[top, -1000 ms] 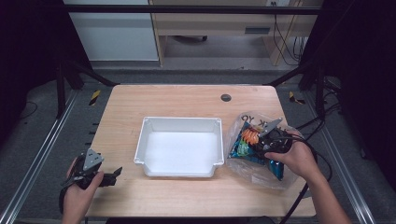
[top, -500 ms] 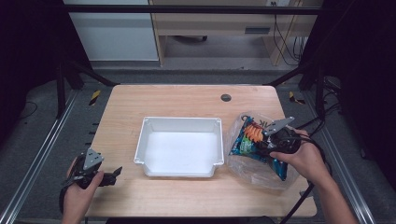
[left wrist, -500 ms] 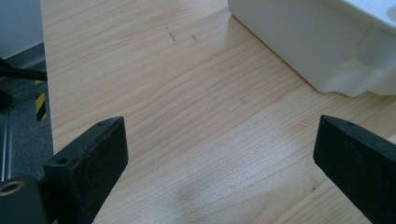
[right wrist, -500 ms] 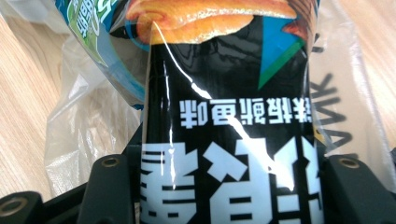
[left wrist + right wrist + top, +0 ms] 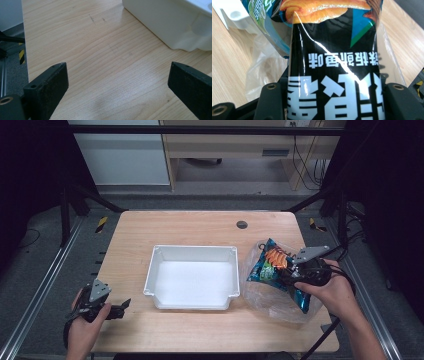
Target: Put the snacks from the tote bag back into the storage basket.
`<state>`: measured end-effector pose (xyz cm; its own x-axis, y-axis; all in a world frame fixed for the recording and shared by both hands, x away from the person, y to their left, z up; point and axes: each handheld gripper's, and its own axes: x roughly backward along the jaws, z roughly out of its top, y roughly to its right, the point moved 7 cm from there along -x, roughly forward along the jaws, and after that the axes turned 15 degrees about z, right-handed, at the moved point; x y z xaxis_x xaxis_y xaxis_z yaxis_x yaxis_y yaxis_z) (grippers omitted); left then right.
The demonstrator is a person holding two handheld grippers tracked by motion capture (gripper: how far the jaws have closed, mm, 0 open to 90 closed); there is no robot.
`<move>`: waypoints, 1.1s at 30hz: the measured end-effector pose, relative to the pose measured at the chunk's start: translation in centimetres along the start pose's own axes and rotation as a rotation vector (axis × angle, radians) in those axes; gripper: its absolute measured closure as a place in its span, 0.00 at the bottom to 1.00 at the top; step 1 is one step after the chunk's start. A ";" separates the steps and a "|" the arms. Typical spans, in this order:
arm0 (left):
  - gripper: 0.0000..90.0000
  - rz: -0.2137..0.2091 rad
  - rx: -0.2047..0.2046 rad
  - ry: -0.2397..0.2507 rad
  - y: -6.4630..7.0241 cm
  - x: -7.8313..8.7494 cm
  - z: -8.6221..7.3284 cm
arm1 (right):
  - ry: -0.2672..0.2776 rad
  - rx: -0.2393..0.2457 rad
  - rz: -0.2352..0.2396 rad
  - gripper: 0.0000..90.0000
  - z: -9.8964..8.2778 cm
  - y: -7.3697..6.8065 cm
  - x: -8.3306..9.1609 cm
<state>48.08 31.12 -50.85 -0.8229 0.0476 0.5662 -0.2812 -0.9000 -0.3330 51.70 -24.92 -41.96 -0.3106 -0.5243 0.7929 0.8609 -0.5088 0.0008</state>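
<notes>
— Two grippers in hand, so what has each got?
— The right gripper point(image 5: 295, 276) is clamped on a snack bag point(image 5: 272, 267); in the right gripper view the bag point(image 5: 334, 62) sits squeezed between the two black jaws, its white print upside down and an orange picture at the far end.
— And where is the bag?
— At the right side of the table point(image 5: 200, 227), just right of the white bin point(image 5: 192, 252), over a crumpled clear plastic bag point(image 5: 272, 302) that lies on the wood. Whether the snack bag touches that plastic I cannot tell.
— What about the other one?
— The left gripper point(image 5: 117, 309) is at the near left corner of the table, jaws spread wide with nothing between them. Its own view shows bare wood between the jaws and a corner of the bin point(image 5: 175, 25) ahead to the right.
— Anything in the bin?
— It looks bare inside.
</notes>
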 end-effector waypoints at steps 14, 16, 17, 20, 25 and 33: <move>0.03 0.000 -0.022 0.009 -0.1 0.2 0.0 | 0.063 0.054 0.010 0.48 3.8 -1.2 0.9; 0.04 0.002 -0.030 0.014 -0.1 0.3 0.1 | 0.064 0.062 0.018 0.48 4.6 -1.4 0.4; 0.04 0.002 -0.027 0.017 -0.1 0.3 0.1 | 0.060 0.069 0.020 0.48 4.8 -1.4 0.3; 0.04 0.004 -0.032 0.016 -0.1 0.2 0.1 | 0.063 0.076 0.027 0.48 5.6 -1.6 -0.2; 0.04 0.001 -0.025 0.006 -0.1 0.1 0.0 | 0.061 0.088 0.029 0.48 6.5 -1.8 -0.5; 0.04 0.002 -0.026 0.004 -0.2 0.2 0.1 | 0.060 0.119 0.045 0.48 8.0 -2.1 -1.4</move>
<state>48.01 31.30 -50.63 -0.8254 0.0477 0.5625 -0.2922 -0.8887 -0.3534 53.49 -17.69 -38.19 -0.2909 -0.5867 0.7558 0.9151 -0.4011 0.0409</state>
